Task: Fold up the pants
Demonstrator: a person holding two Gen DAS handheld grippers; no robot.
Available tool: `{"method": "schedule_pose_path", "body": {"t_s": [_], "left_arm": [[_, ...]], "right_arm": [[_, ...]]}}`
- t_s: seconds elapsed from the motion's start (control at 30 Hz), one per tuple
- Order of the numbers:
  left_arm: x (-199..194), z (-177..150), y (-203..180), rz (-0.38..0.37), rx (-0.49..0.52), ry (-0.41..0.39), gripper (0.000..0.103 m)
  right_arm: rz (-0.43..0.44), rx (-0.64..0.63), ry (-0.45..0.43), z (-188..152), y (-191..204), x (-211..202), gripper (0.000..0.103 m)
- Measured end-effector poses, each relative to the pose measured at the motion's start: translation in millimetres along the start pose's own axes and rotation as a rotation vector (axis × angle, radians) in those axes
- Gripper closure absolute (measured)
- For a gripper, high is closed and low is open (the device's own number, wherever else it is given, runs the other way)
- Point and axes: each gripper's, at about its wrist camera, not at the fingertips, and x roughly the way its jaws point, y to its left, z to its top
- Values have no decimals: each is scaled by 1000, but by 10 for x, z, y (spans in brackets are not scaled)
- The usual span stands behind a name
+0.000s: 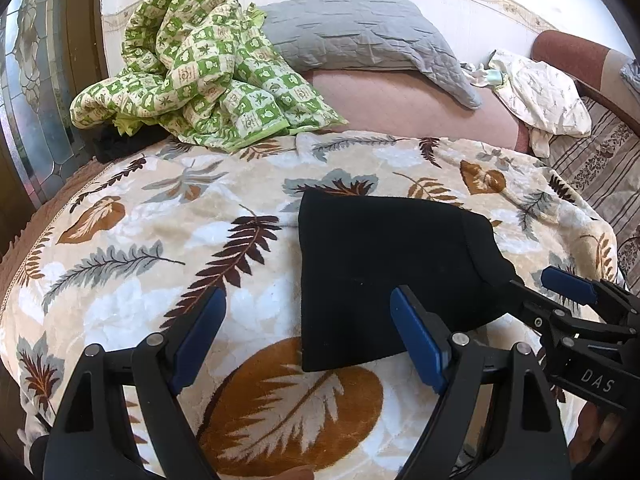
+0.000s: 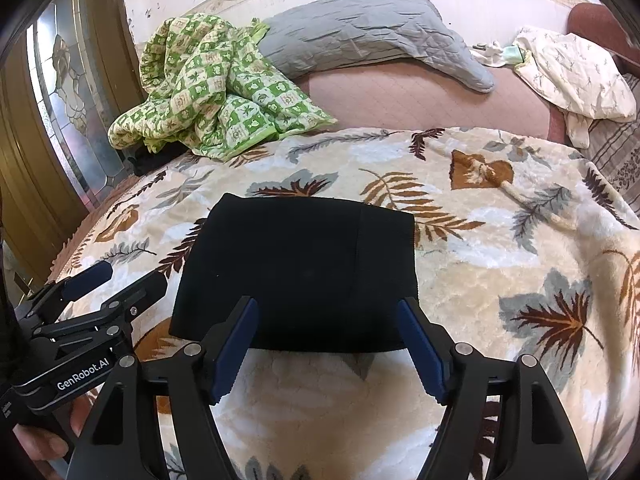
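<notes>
A bed is covered by a cream leaf-patterned blanket (image 2: 480, 248), which is spread over most of its near half, and every other thing is placed here in relation to that blanket. Beyond its far edge a bare pink mattress (image 2: 400, 96) is seen. A grey quilted pillow (image 2: 360, 28) is propped at the wall behind that strip. A crumpled green checked quilt (image 1: 192, 72) is heaped at the blanket's far left corner, and a white patterned cloth (image 1: 544, 92) is bunched past its far right corner. The black pants (image 2: 296, 272) are laid flat near the middle of the blanket, folded into a compact, roughly square packet. The left gripper (image 1: 308, 340) is held wide open above the blanket at the packet's left near corner, and nothing is gripped by it. The right gripper (image 2: 328, 344) is likewise held wide open at the packet's near edge, with its blue pads (image 2: 420, 344) spread apart and nothing clasped between them.
</notes>
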Motion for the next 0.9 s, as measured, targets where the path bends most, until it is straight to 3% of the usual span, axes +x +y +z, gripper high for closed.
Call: {"method": "schedule_pose_path", "body": {"t_s": [0.9], "left_arm": [[205,-73,52,-12,-16,46,18]], "right_arm": [[-17,7,35,-50,7,202,27]]}}
